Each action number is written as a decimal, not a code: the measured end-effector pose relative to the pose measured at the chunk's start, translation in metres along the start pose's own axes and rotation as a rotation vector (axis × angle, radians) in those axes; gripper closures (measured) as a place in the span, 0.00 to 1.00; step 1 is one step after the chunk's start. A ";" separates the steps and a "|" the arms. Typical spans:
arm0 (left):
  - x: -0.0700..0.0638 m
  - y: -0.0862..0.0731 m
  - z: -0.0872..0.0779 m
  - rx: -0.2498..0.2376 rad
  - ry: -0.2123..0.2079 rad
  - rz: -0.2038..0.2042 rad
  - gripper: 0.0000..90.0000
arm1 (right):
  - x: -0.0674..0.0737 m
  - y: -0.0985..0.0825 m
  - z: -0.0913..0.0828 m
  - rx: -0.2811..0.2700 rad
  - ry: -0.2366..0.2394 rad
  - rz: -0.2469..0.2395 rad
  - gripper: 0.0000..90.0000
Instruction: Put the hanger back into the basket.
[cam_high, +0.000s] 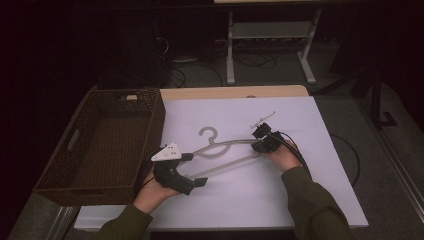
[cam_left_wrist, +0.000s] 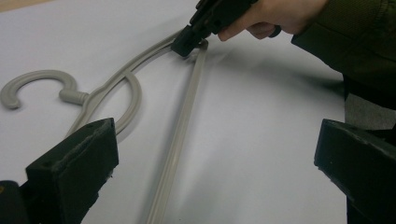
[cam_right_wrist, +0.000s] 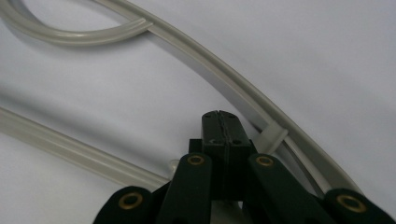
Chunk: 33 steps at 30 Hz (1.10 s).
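Observation:
A grey plastic hanger (cam_high: 227, 144) lies flat on the white tabletop (cam_high: 240, 200), its hook (cam_high: 209, 134) pointing away from me. My left gripper (cam_high: 195, 170) sits low at the hanger's left end and is open. In the left gripper view its jaws (cam_left_wrist: 215, 154) stand wide apart, and the hanger's bottom bar (cam_left_wrist: 182, 126) runs between them untouched. My right gripper (cam_high: 256, 146) is at the hanger's right corner. Its pads (cam_right_wrist: 220, 119) meet flush with nothing seen between them, and the hanger's arm (cam_right_wrist: 224, 70) passes just beside and under the tips. The left gripper view shows that gripper (cam_left_wrist: 187, 44) resting on the corner.
A dark wicker basket (cam_high: 50, 187) stands along the table's left side, right beside my left hand. A wooden strip (cam_high: 235, 92) edges the table's far side. Cables trail from the right gripper over the table's right part (cam_high: 300, 160).

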<state>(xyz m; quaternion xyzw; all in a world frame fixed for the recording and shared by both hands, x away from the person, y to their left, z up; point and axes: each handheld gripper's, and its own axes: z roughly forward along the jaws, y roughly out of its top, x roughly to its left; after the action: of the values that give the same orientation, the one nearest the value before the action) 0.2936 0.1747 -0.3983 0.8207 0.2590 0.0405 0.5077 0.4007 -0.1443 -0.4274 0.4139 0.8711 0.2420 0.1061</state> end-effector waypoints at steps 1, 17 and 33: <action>0.000 0.000 0.000 -0.001 -0.001 -0.001 0.00 | -0.001 -0.001 0.000 0.011 -0.009 0.002 1.00; 0.000 0.000 0.000 0.002 -0.005 -0.005 0.00 | -0.054 -0.039 -0.023 0.013 -0.105 0.156 1.00; 0.001 0.000 0.000 0.009 -0.006 -0.003 0.00 | -0.004 -0.024 -0.030 -0.051 0.080 -0.010 1.00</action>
<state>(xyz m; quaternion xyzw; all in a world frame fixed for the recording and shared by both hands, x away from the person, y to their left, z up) 0.2944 0.1751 -0.3989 0.8227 0.2588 0.0361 0.5049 0.3758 -0.1698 -0.4138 0.3967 0.8703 0.2798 0.0830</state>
